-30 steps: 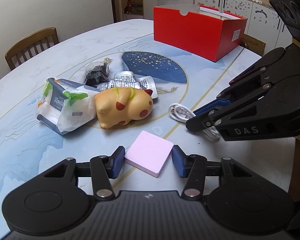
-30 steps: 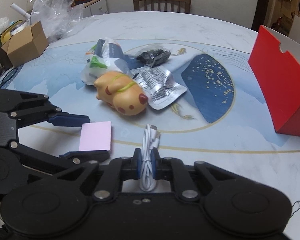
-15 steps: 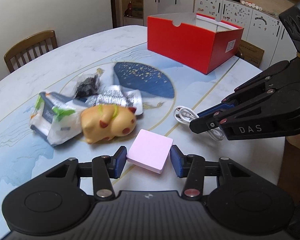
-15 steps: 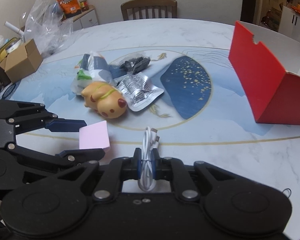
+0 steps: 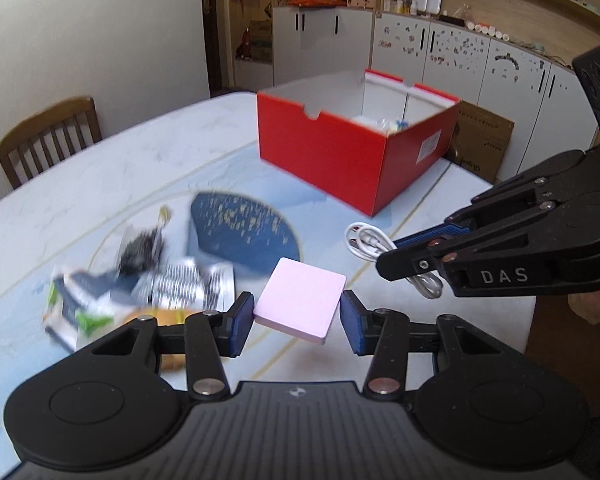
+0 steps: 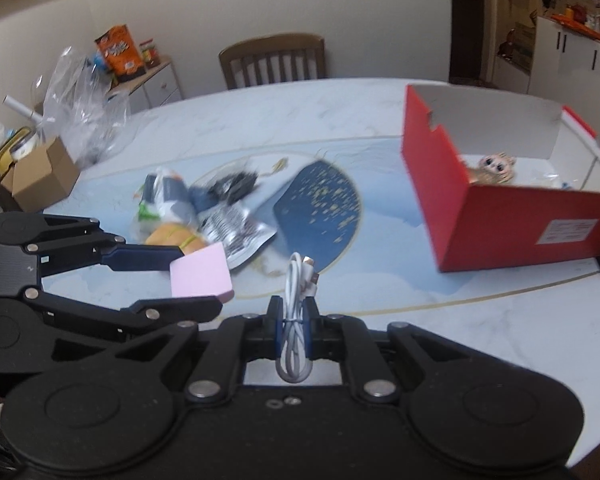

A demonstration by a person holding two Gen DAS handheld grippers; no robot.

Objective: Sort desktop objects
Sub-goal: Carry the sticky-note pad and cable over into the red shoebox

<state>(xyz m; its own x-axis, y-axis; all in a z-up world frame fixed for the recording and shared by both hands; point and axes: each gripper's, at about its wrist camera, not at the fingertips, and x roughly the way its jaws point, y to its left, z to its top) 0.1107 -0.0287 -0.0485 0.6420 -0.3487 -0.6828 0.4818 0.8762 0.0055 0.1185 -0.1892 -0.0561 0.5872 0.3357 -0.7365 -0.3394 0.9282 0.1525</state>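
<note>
Both tools are being raised off the counter (image 5: 112, 168) since the earlier frames, so the red box (image 5: 332, 160) is now being seen from higher up, its open top showing in the upper middle of the left wrist view. The left tool (image 5: 298, 322) is being kept closed on the pink sticky-note pad (image 5: 302, 300), which is being held clear of the counter at the lower centre of that view, pinched by two opposite edges. The right tool (image 6: 295, 330) is being kept clamped on the white USB cable (image 6: 298, 292), whose coiled loops are sticking out past the pads.

Left on the counter, at the left of both views, are the yellow pig toy (image 6: 176, 236), the silver foil packet (image 6: 238, 232), the green-and-white tissue pack (image 6: 162, 196) and a small dark bag (image 6: 234, 182). A doll's head is already lying inside the box in the right wrist view.

The carry to the box appears to be under way. For it to be done well, both grips should be held firm until each item is above the opening, the near wall should be cleared with height to spare, and the cable should be released low so its loops are not left hanging over the rim.
</note>
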